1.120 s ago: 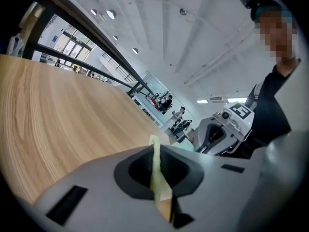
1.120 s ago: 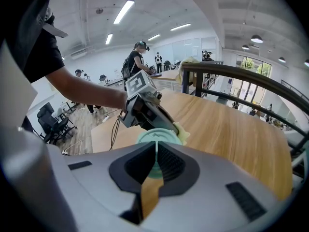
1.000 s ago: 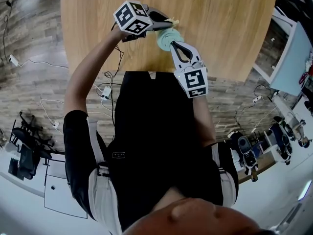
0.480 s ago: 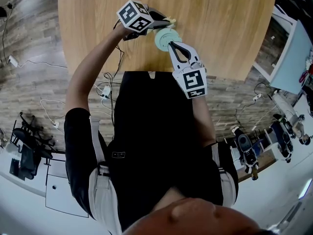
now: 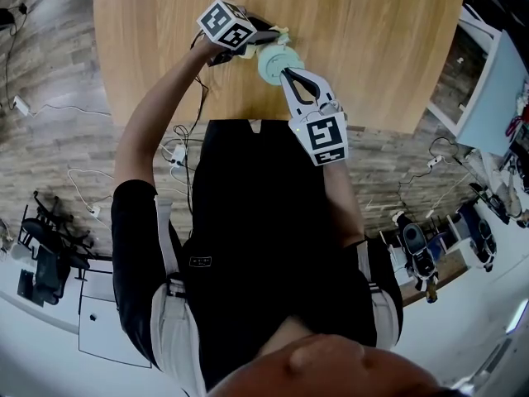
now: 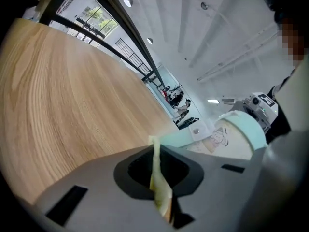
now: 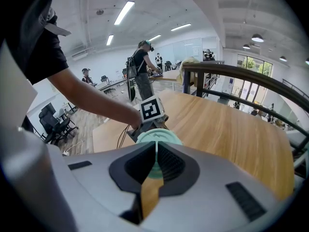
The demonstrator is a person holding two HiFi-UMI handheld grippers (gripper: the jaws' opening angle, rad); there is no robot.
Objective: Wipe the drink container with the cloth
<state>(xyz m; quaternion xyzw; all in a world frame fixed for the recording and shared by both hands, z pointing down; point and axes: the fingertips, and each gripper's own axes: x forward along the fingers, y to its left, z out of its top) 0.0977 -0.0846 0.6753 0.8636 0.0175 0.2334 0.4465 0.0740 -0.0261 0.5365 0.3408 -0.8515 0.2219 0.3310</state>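
The drink container (image 5: 273, 59), a cup with a mint-green lid (image 7: 159, 137) and a cartoon print (image 6: 223, 138), stands near the front edge of the wooden table (image 5: 372, 40). My left gripper (image 5: 275, 34) is just beyond it, shut on a thin yellow cloth (image 6: 158, 180) that hangs from the jaws against the cup's far side. My right gripper (image 5: 286, 74) comes in from the near side. Its jaws are shut, and the tips meet on the lid in the right gripper view (image 7: 155, 147).
The round table top (image 6: 72, 95) stretches far and right of the cup. On the wood floor, cables (image 5: 178, 151) lie beside the person. Office chairs (image 5: 41, 238) stand at the left and equipment (image 5: 417, 259) at the right. Other people stand in the room (image 7: 144, 74).
Both grippers, the cloth and the cup keep the same places relative to each other. The whole view has only drifted slightly left.
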